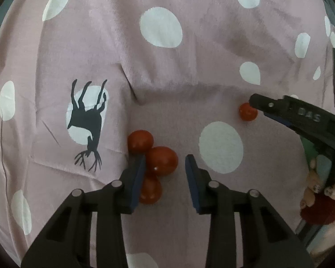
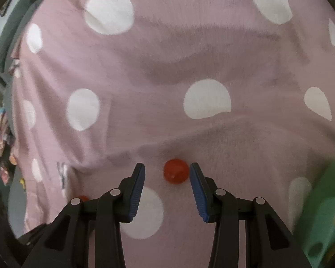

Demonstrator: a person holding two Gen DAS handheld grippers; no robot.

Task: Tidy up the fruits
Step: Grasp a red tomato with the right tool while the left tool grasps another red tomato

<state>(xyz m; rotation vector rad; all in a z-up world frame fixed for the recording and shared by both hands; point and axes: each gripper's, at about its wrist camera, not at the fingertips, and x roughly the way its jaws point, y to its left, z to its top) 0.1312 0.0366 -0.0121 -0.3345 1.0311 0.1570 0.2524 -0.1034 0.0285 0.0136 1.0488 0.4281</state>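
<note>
Three red tomatoes lie clustered on the pink cloth (image 1: pixel 167 78) in the left wrist view: a far one (image 1: pixel 140 141), a middle one (image 1: pixel 162 160) and a near one (image 1: pixel 150 191). My left gripper (image 1: pixel 165 158) is open around the middle tomato, which touches the left pad (image 1: pixel 138 178) and stands apart from the right pad. A fourth, smaller tomato (image 1: pixel 248 111) lies alone to the right. In the right wrist view that lone tomato (image 2: pixel 176 171) sits between the tips of my open right gripper (image 2: pixel 167 166), close to the right pad (image 2: pixel 198 192).
The cloth is pink with white dots and a black deer print (image 1: pixel 87 122), and it is creased behind the tomatoes. A green box (image 2: pixel 323 212) stands at the right. A hand (image 1: pixel 317 187) with a red sleeve holds the right gripper's body. Colourful items (image 2: pixel 0 147) lie at the left edge.
</note>
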